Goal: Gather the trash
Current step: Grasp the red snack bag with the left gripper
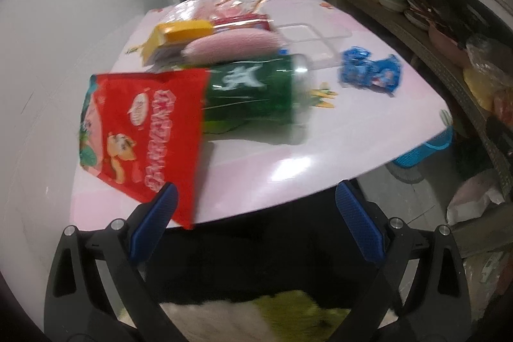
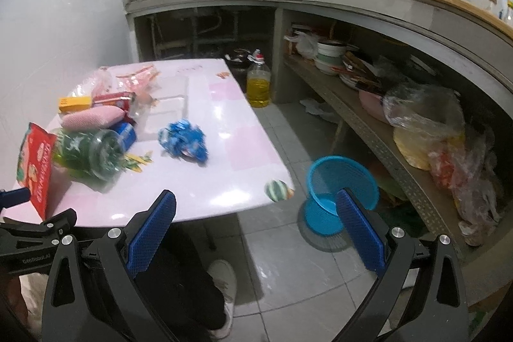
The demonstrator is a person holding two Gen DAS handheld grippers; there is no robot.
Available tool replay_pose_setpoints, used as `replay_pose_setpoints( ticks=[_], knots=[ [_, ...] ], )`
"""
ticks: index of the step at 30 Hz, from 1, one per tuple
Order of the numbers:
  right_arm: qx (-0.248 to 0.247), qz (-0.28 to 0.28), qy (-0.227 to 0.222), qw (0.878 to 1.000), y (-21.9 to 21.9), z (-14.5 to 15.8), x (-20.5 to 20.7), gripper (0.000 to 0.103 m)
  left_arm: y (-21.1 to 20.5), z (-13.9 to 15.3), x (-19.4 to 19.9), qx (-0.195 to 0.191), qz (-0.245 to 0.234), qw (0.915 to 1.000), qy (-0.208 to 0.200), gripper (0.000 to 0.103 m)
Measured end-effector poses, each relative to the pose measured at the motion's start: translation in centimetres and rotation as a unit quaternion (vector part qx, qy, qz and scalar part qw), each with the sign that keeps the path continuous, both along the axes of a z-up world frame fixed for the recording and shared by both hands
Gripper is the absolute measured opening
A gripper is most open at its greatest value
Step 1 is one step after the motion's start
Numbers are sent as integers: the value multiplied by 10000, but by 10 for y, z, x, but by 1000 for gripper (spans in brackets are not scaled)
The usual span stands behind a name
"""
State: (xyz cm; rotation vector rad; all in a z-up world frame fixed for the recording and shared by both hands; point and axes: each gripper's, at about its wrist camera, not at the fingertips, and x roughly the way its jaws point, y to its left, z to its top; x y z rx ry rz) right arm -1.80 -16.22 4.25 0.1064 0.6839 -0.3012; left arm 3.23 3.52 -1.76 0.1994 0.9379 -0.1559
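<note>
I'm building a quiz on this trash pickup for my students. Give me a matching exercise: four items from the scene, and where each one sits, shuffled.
Items:
1. red snack bag
2. blue wrapper
3. blue basket
4. yellow box

Places:
A. on the floor beside the table
B. far side of the pile, by the wall
C. alone on the table, apart from the pile
D. at the table's near edge

Pairs: 1-D, 2-C, 3-A, 4-B

Snack bag (image 1: 141,130) left of bottle (image 1: 253,92) on table (image 1: 288,156), wrapper (image 1: 368,72) right
</note>
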Motion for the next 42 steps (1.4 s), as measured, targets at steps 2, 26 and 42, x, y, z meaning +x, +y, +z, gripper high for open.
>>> replay_pose_setpoints(
  ticks=[2,26,42],
  knots=[
    [6,120,-58,9999,7,3,6,97,24,2,5,-29,127,9999,-106,95],
    [549,3414,-514,9369,196,38,145,58,176,-35,7,-2665,153,9631,342,54],
    [571,3918,565,9165,223,-6,147,25,191,-59,5,-3514,287,9323,804,50]
  ],
)
